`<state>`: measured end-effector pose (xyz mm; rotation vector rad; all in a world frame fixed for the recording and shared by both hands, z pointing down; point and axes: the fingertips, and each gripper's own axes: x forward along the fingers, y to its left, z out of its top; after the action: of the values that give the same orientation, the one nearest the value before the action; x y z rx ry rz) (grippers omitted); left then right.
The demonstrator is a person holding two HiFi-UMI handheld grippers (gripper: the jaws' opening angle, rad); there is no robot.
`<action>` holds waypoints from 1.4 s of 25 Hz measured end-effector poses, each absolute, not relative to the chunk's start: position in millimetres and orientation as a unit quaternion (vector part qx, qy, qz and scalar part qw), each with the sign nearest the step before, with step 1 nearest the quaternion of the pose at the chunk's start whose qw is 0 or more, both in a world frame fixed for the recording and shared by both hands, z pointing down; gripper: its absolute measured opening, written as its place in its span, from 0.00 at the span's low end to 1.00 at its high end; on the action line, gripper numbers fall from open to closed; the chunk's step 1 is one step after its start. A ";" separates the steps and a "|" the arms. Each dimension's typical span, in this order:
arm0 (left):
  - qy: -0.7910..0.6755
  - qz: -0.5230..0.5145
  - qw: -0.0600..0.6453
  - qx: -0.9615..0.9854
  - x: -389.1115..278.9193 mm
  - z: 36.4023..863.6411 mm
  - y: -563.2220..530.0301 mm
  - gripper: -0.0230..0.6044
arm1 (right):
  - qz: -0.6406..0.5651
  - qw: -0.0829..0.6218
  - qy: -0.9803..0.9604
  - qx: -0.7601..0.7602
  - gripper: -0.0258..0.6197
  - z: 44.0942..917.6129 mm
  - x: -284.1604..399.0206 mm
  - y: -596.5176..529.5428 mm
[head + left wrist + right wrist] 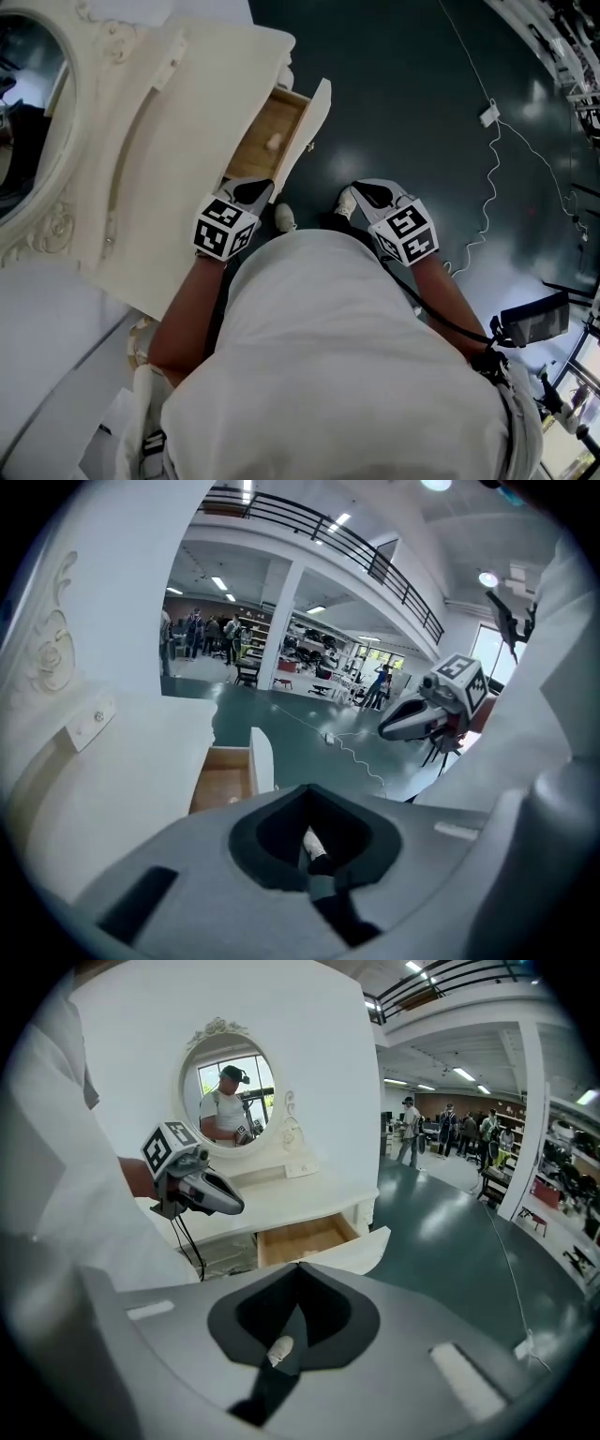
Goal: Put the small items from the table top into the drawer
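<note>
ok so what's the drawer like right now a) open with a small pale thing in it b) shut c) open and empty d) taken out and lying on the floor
a: the drawer stands pulled out of the table, and a small pale thing lies on its wooden bottom.

The drawer [265, 127] under the white table top [187, 141] is pulled open; one small pale item [274, 142] lies on its light wooden bottom
</note>
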<state>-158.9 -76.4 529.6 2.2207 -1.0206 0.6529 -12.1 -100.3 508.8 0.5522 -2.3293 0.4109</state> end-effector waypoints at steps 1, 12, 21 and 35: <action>-0.379 0.249 0.293 0.841 -157.4 524.0 -73.0 0.04 | 0.159 0.348 -0.899 0.213 0.04 508.3 -15.1 -98.1; -0.350 0.246 0.259 0.866 -160.7 501.9 -45.3 0.04 | 0.151 0.340 -0.902 0.218 0.04 506.7 -43.9 -71.7; -0.353 0.242 0.273 0.862 -174.8 507.4 -36.5 0.04 | 0.143 0.348 -0.902 0.213 0.04 505.8 -55.6 -67.1; -0.349 0.244 0.280 0.860 -176.0 518.8 -40.7 0.04 | 0.132 0.347 -0.905 0.210 0.04 505.8 -60.9 -70.6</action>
<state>-176.0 -40.7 518.8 2.3067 -0.9353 0.6542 -60.9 -70.6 505.8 0.5448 -2.3471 0.3430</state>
